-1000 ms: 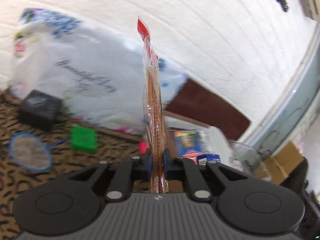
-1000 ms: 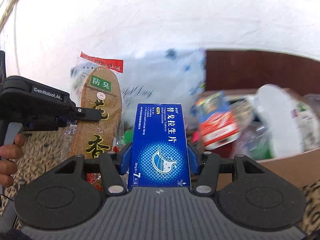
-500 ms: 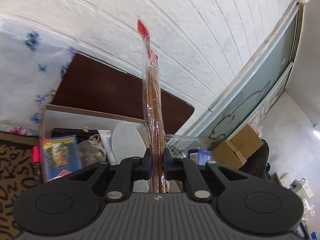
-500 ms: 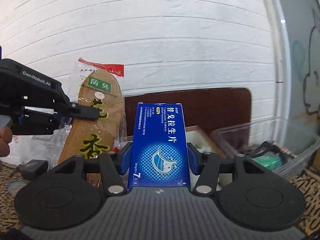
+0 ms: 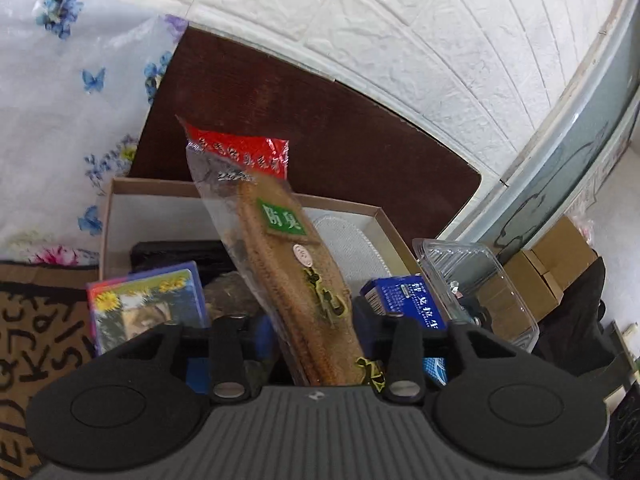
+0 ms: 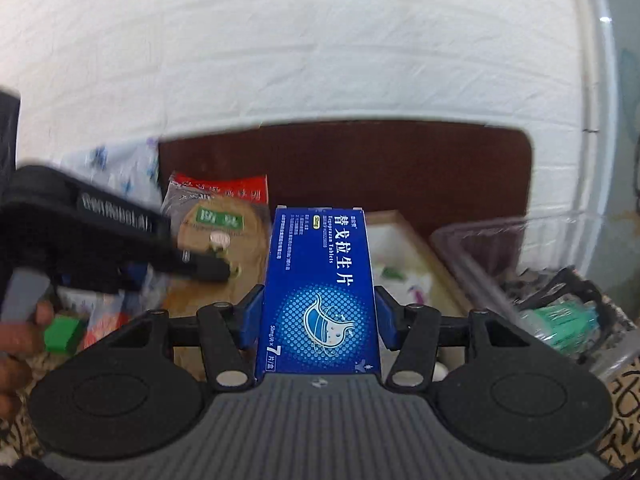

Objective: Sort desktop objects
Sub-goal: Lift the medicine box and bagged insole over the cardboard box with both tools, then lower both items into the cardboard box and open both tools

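From the left wrist, the left gripper point(image 5: 316, 336) has its fingers spread wide; the bagged insole point(image 5: 288, 264) leans loose between them, tipping over the cardboard box point(image 5: 120, 208). It looks light, floppy and slick in its plastic wrap, best taken by the stiffer cork body, not the crinkly red header.

From the right wrist, the right gripper point(image 6: 319, 314) is clamped on the blue tablet carton point(image 6: 320, 284), held upright above the box. The carton seems light and crushable; holding its narrow side edges suits it.
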Demonstrator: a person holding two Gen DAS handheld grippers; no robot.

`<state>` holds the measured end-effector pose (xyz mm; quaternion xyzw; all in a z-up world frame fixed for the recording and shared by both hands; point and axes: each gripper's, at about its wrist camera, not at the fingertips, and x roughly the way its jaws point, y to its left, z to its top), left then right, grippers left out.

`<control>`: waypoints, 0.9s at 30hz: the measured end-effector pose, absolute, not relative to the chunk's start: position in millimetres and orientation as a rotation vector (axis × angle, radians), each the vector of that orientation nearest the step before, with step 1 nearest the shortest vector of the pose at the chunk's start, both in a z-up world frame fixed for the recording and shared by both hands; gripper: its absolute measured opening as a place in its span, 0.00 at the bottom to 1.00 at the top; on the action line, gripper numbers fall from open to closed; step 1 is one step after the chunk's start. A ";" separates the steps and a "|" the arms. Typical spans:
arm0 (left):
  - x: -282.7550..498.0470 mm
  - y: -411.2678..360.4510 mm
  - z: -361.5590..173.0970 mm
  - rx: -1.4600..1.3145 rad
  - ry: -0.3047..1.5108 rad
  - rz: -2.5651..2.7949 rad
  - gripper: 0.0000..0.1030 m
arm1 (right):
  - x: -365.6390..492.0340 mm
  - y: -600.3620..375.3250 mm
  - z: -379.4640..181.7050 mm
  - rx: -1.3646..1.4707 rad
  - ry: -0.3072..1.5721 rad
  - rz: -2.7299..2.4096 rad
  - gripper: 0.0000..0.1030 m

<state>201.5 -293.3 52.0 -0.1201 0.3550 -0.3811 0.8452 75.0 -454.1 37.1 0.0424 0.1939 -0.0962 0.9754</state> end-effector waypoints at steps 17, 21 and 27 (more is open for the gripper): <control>197.4 -275.9 77.4 -0.244 0.647 -0.839 0.62 | 53.5 -435.1 37.6 -0.002 0.371 -0.223 0.54; 193.3 -296.6 63.9 -0.164 0.705 -0.874 0.60 | 64.6 -433.2 34.9 0.012 0.393 -0.193 0.51; 184.4 -307.0 50.2 -0.115 0.712 -0.871 0.63 | 69.6 -427.0 30.7 0.001 0.400 -0.163 0.51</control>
